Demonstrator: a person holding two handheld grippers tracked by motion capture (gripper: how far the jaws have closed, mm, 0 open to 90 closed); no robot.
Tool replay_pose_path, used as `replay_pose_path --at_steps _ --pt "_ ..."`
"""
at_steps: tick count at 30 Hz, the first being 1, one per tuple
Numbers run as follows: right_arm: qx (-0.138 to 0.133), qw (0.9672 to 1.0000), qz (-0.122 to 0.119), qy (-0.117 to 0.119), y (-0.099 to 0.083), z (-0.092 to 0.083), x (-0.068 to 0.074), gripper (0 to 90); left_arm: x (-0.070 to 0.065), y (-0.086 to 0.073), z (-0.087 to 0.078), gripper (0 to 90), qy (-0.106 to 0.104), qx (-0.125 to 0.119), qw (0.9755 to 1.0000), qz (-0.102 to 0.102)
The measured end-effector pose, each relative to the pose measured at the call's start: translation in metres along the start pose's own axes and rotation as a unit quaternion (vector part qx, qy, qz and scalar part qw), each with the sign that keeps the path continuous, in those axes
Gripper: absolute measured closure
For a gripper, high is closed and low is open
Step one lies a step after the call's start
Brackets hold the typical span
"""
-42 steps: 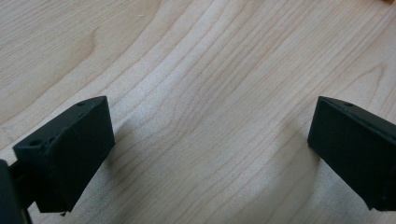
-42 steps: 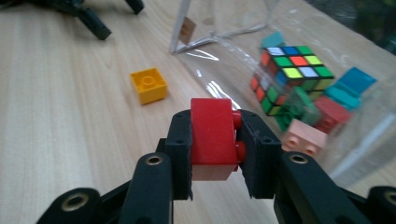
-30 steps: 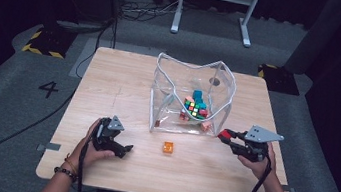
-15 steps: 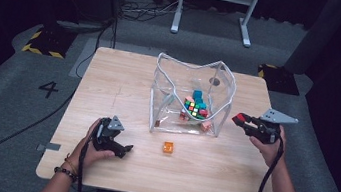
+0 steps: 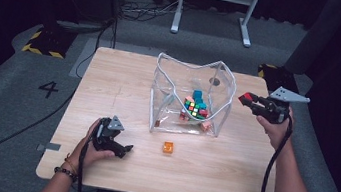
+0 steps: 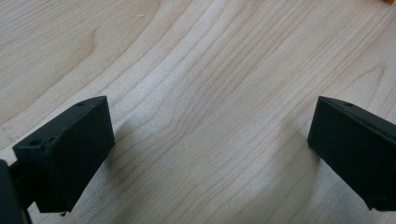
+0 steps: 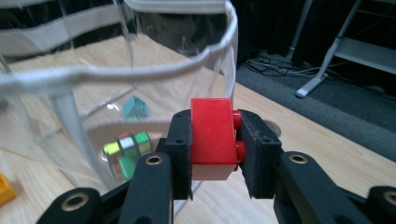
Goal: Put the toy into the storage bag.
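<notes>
Nearest us, the left gripper (image 5: 114, 141) rests low on the desk (image 5: 124, 84) at front left, jaws spread wide w/ nothing between them, just bare wood grain. A small orange block (image 5: 168, 147) lies on the desk a little to its right, in front of the bin. Further back on the right, the right gripper (image 7: 215, 144) is lifted off the desk, jaws clamped tight on a red brick (image 7: 212, 137), studs facing one pad. We judge the drop comes next: the clear plastic bin (image 5: 195, 66) sits to the left of those jaws, its white-edged rim about level w/ the brick & near it. Inside are a colour cube (image 5: 195, 108) & a teal block (image 5: 198, 95). Right hand is much nearer the bin's rim.
</notes>
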State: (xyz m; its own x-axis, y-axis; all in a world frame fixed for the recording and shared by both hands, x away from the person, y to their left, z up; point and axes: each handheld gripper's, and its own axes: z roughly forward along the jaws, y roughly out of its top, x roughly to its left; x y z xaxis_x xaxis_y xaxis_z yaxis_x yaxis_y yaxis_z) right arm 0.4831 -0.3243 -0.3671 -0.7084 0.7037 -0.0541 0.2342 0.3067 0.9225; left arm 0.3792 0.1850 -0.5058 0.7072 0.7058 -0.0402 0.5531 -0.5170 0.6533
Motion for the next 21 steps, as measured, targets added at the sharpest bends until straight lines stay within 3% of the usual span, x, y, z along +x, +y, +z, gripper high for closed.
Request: replay_pose_path --at_steps 6,11,14,21 --pt "-0.002 1.0 -0.004 -0.007 0.019 0.002 -0.003 67.7 0.0 0.0 0.0 0.6 0.0 0.0 1.0 0.0" --pt "0.013 0.9992 -0.033 -0.018 0.041 0.006 -0.001 67.7 0.0 0.0 0.0 0.6 0.001 -0.001 1.0 0.001" --pt "0.007 0.9989 -0.041 -0.02 0.048 0.007 0.0 67.7 0.0 0.0 0.0 0.6 0.001 -0.001 1.0 0.001" --pt "-0.001 0.9991 -0.04 -0.016 0.068 0.012 0.002 67.7 0.0 0.0 0.0 0.6 0.0 -0.001 1.0 0.001"
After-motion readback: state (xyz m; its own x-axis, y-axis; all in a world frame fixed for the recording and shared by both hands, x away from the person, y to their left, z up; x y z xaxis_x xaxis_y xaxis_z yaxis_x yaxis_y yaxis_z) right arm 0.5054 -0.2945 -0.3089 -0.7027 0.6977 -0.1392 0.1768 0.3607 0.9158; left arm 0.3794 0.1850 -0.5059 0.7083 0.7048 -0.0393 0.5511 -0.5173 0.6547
